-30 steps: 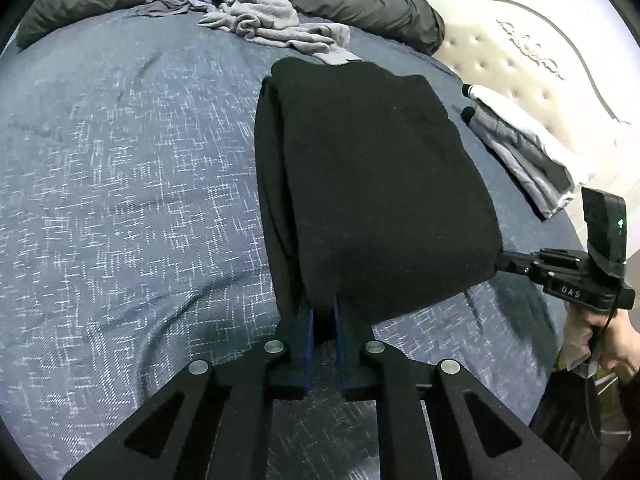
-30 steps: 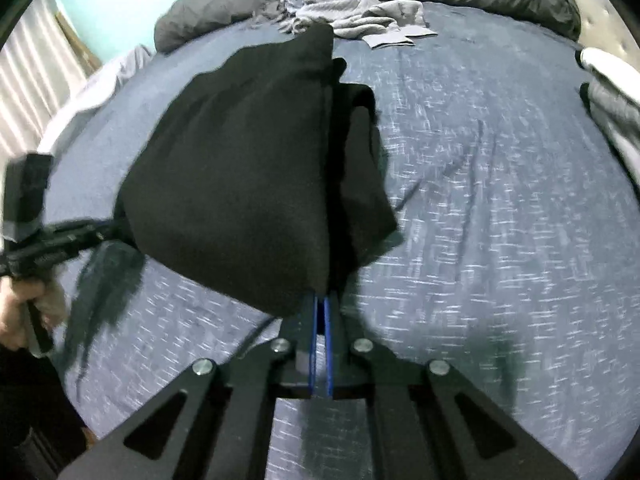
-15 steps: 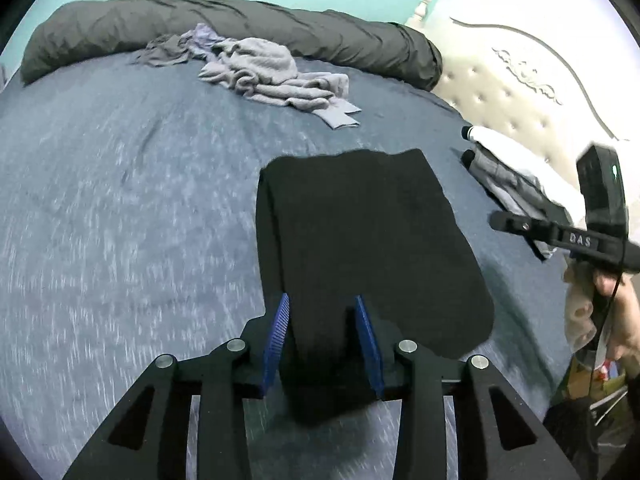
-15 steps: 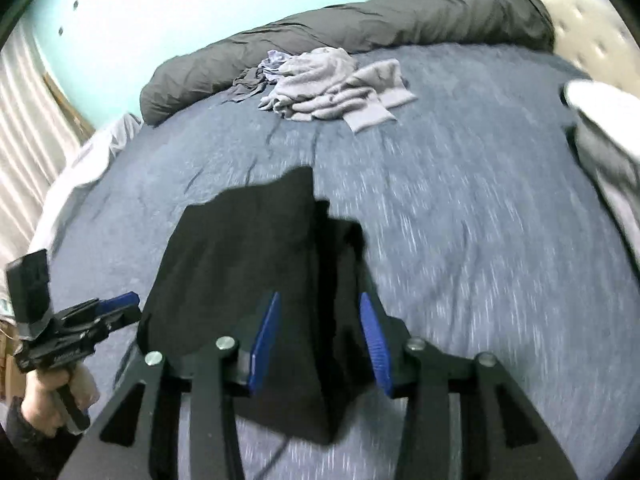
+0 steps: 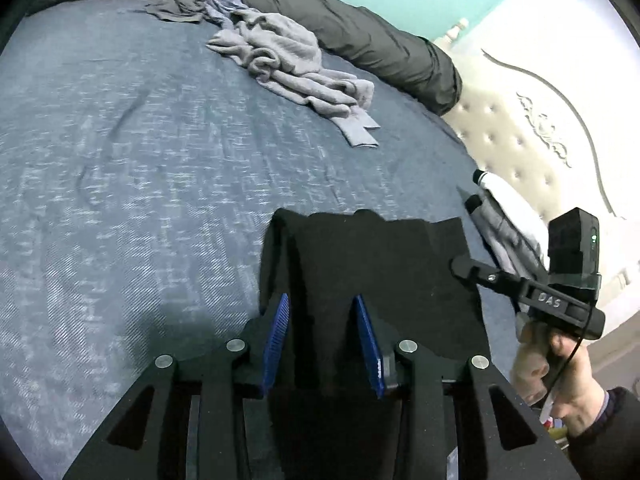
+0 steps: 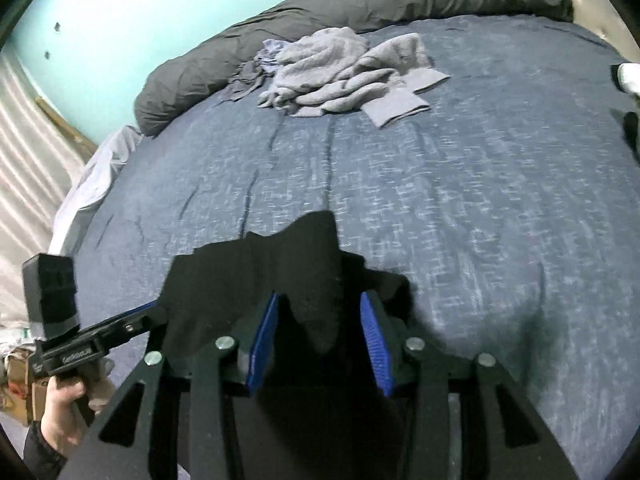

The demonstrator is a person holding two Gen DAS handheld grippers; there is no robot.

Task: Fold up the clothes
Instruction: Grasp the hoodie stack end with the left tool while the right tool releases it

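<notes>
Both grippers are wide open over the bed [image 5: 120, 168], nothing pinched in either one. The left gripper [image 5: 322, 334] has its blue pads [image 5: 276, 336] spread apart, and the folded black garment [image 5: 372, 264] lies flat on the blue bedspread just in front of and between them, its near edge running under the fingers. From the right wrist view, the right gripper [image 6: 318, 338] is just as wide, with a raised ridge of the same black garment [image 6: 312, 264] poking up between its pads [image 6: 376, 340]; whether the cloth touches them I cannot tell. Farther back, a crumpled grey pile of clothes [image 5: 288, 64] sits near the rolled dark duvet [image 5: 360, 36] along the far edge of the bed. Off to the right, near the tufted headboard [image 5: 520, 128], there is a folded stack of grey and white clothes [image 5: 504, 216]. A hand [image 5: 560, 368] grips the right tool's handle at the bed's edge.
</notes>
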